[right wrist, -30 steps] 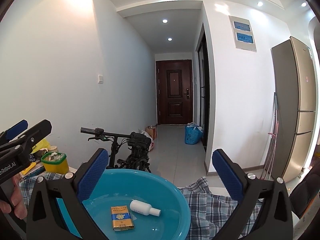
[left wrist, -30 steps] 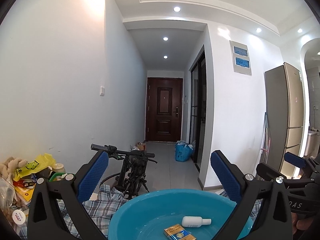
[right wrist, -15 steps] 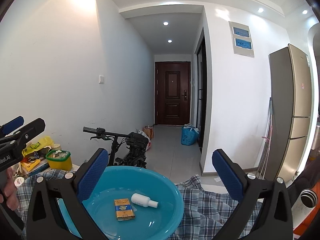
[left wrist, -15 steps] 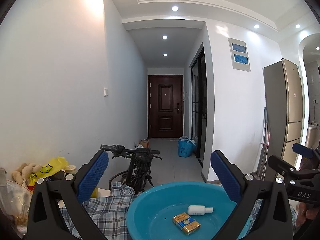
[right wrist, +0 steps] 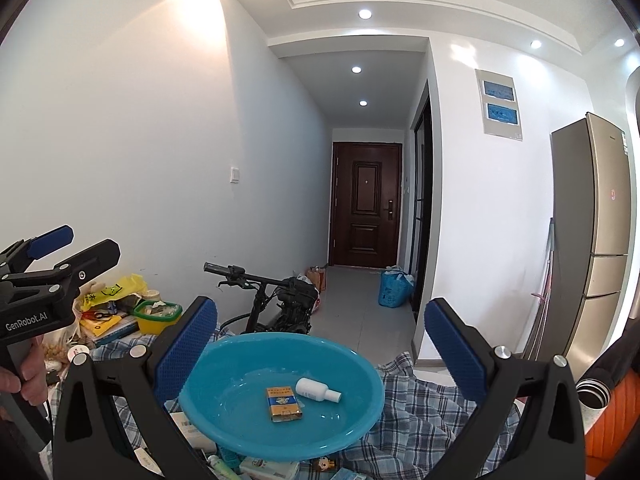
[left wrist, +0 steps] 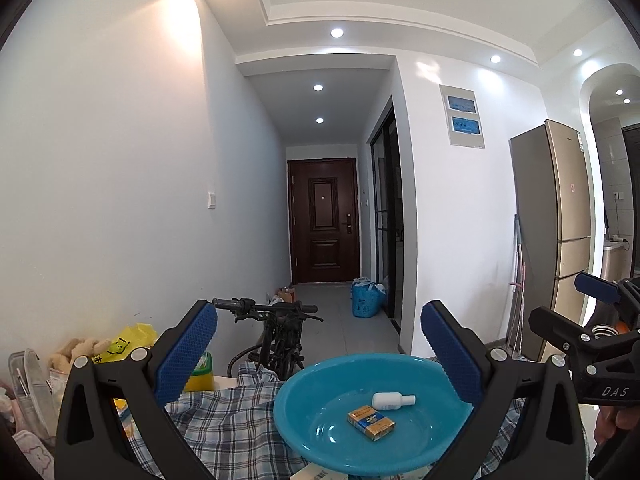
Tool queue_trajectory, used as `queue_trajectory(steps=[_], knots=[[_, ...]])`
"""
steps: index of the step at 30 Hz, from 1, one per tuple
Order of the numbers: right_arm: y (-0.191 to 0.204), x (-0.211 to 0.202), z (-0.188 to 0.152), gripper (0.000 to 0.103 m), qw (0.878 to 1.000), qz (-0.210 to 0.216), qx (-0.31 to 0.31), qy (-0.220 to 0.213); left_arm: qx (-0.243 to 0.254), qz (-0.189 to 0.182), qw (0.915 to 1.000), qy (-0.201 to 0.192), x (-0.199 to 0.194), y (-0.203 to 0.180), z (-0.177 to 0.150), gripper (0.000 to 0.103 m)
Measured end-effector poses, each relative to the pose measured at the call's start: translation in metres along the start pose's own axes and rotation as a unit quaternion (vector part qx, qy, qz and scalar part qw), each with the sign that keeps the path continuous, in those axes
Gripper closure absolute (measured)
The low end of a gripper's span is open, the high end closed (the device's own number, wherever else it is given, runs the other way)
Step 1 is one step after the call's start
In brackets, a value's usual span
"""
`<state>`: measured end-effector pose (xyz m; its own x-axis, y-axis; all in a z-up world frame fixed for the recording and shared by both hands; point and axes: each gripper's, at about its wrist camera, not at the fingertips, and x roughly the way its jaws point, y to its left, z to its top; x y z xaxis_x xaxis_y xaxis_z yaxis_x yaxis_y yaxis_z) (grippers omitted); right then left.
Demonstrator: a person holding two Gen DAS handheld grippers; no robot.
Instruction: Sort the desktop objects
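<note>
Just ahead of both tongs, the blue basin (right wrist: 360,420) holds a cigarette pack (right wrist: 283,399) and white bottle (right wrist: 316,389). Left gripper (left wrist: 318,354) and right gripper (right wrist: 320,350) gape empty; reaching for clutter underneath (half hidden) could likely tip the basin.

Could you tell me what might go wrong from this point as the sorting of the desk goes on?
The blue basin sits on small items and rumpled checked cloth, not a flat surface, so a nudge could tip it and spill the yellow packet and white bottle. Both the left claw and right claw are open and empty above the basin; reaching for boxes under its rim might drag it.
</note>
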<state>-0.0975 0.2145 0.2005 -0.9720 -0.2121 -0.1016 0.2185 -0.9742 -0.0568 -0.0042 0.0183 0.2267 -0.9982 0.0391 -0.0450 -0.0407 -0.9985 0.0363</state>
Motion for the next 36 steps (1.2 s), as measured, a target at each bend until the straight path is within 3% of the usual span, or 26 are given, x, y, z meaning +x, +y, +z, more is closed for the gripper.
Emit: queue_trajectory(steps=[7, 23, 29, 36], knots=[[0.007, -0.031, -0.005, 0.000, 1.000, 0.012, 0.007, -0.009, -0.007, -0.023, 0.9997, 0.006, -0.028, -0.005, -0.004, 0.000], [0.009, -0.069, -0.018, 0.000, 0.999, 0.009, 0.028, -0.022, -0.029, -0.032, 0.9990, 0.014, -0.060, -0.004, -0.014, 0.000], [0.008, -0.068, -0.030, 0.000, 0.999, 0.007, 0.037, -0.007, -0.028, -0.031, 0.9990, 0.015, -0.069, -0.004, -0.023, 0.000], [0.010, -0.066, -0.051, 0.000, 0.999, 0.008, 0.042, 0.023, -0.043, -0.049, 0.9965, 0.051, -0.070, -0.007, -0.048, 0.000]])
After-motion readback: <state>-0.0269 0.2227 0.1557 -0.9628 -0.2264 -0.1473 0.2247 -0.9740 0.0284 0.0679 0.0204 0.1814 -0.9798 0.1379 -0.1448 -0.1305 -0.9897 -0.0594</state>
